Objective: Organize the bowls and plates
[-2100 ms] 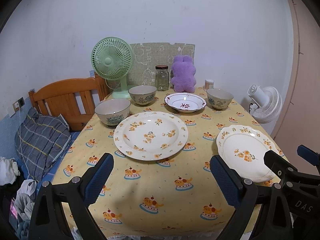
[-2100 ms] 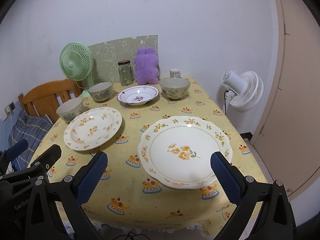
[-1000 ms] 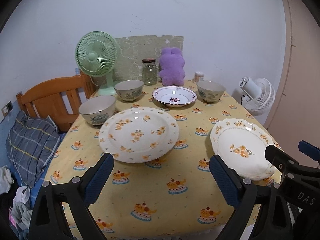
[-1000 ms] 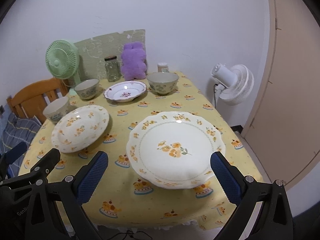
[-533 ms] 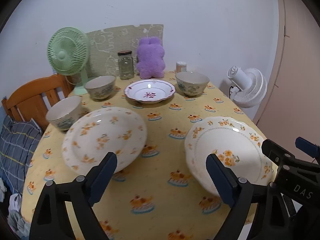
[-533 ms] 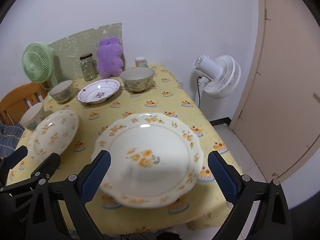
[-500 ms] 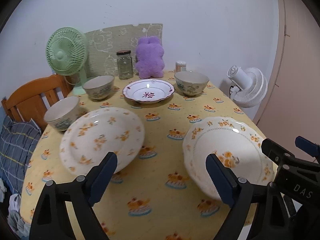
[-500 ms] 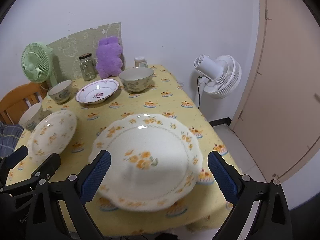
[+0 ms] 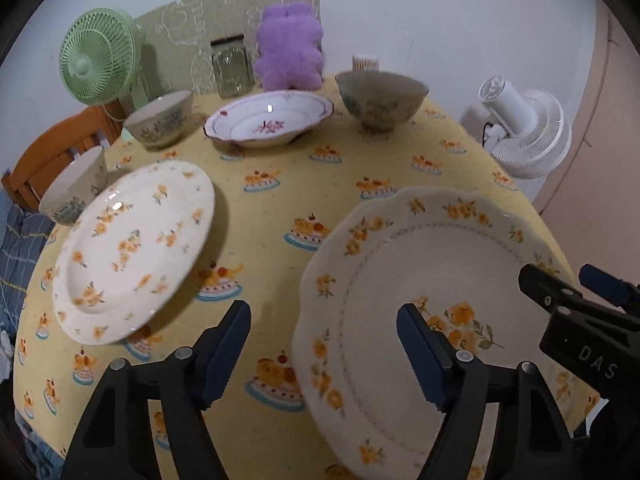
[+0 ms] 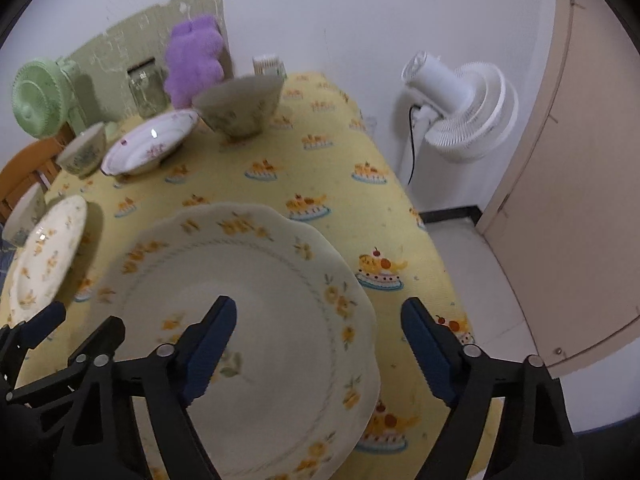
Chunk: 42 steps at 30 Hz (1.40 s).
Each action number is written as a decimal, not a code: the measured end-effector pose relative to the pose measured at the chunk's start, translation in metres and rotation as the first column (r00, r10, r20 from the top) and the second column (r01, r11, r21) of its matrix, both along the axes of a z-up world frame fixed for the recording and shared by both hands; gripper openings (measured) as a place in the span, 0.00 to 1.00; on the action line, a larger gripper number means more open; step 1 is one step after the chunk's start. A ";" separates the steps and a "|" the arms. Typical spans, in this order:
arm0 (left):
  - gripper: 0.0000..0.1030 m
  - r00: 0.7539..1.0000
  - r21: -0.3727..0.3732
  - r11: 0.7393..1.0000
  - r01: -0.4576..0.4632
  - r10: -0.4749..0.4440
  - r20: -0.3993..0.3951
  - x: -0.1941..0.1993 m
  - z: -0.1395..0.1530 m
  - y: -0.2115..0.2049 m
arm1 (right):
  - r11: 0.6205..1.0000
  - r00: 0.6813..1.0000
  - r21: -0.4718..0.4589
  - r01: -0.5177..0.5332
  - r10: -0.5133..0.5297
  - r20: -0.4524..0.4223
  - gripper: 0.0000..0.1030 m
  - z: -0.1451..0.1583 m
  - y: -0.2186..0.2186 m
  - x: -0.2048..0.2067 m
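the scalloped plate (image 10: 256, 320) lies on the bench (image 10: 340, 168) beneath the right tongs (image 10: 320, 344), both these and the left tongs (image 9: 324, 348) closing, apart, clamping nothing.

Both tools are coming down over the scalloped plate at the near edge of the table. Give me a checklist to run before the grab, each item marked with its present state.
1. Scalloped plate lies flat on the tablecloth, nothing on it: ok.
2. Right tool straddles the plate's right rim, jaws closing, pads not yet touching: ok.
3. Left tool straddles its left rim, jaws closing, pads not yet touching: ok.
4. Clearance from the round flowered plate: apart, cloth shows between them: ok.
5. Whether the lower pads can slip under the rim: cannot tell.
6. Bowls, such as the right bowl, and the red-rimmed dish stand well behind, out of the way: ok.
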<state>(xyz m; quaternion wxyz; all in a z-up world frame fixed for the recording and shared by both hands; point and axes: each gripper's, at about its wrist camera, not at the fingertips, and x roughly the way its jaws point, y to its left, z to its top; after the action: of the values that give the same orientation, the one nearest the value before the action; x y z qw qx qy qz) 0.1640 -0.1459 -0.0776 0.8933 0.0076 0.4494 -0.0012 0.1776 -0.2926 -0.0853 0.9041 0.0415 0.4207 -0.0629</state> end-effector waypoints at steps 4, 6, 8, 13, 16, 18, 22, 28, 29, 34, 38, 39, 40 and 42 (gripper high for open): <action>0.64 0.999 -0.002 1.000 0.001 -0.001 -0.049 0.008 -0.011 -0.005 | 1.000 0.999 0.018 -0.009 0.009 -0.045 0.74 -0.012 -0.005 0.010; 0.62 0.998 -0.008 1.000 0.000 0.000 -0.067 0.010 -0.014 -0.005 | 1.000 0.998 0.021 -0.016 0.017 -0.057 0.71 -0.014 -0.007 0.015; 0.59 0.996 -0.006 1.000 -0.006 0.005 -0.086 0.013 -0.017 -0.007 | 0.999 0.997 0.026 -0.027 0.029 -0.073 0.67 -0.017 -0.006 0.018; 0.59 0.996 -0.022 1.000 0.006 -0.008 -0.094 0.016 -0.017 -0.008 | 0.999 0.996 0.026 -0.030 0.032 -0.089 0.61 -0.018 -0.006 0.022; 0.59 0.995 -0.028 1.000 0.005 -0.008 -0.100 0.018 -0.017 -0.010 | 0.999 0.995 0.009 -0.032 0.033 -0.093 0.61 -0.016 -0.004 0.024; 0.59 0.994 -0.032 0.999 -0.001 -0.002 -0.110 0.020 -0.017 -0.009 | 0.999 0.994 0.010 -0.039 0.040 -0.098 0.61 -0.016 -0.004 0.025; 0.59 0.993 -0.029 0.999 -0.032 0.028 -0.116 0.024 -0.017 -0.004 | 0.998 0.992 0.011 -0.065 0.066 -0.107 0.61 -0.016 0.001 0.031; 0.59 0.992 -0.010 0.999 -0.053 0.051 -0.114 0.032 -0.017 0.001 | 0.996 0.990 0.023 -0.080 0.083 -0.113 0.61 -0.016 0.008 0.046; 0.59 0.992 -0.007 0.998 -0.059 0.058 -0.114 0.035 -0.017 0.003 | 0.996 0.990 0.024 -0.083 0.085 -0.113 0.61 -0.016 0.009 0.049; 0.59 0.988 0.001 0.995 -0.099 0.099 -0.115 0.049 -0.017 0.014 | 0.994 0.989 0.029 -0.105 0.108 -0.099 0.61 -0.016 0.020 0.065; 0.59 0.987 0.019 0.993 -0.119 0.120 -0.108 0.058 -0.016 0.020 | 0.992 0.989 0.044 -0.118 0.121 -0.085 0.61 -0.015 0.026 0.077; 0.59 0.987 0.026 0.992 -0.120 0.122 -0.103 0.060 -0.016 0.021 | 0.992 0.989 0.045 -0.118 0.121 -0.083 0.61 -0.016 0.028 0.081; 0.59 0.987 0.029 0.992 -0.122 0.124 -0.101 0.061 -0.016 0.022 | 0.992 0.990 0.047 -0.116 0.119 -0.081 0.61 -0.015 0.029 0.084; 0.59 0.985 0.025 0.990 -0.136 0.138 -0.103 0.065 -0.017 0.027 | 0.992 0.991 0.063 -0.111 0.116 -0.073 0.61 -0.014 0.031 0.089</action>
<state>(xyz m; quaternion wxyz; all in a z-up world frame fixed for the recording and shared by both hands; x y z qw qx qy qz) 0.2289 -0.1185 -0.0943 0.8664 -0.0152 0.4951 0.0637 0.2670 -0.2613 -0.0996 0.8878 0.0414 0.4584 -0.0006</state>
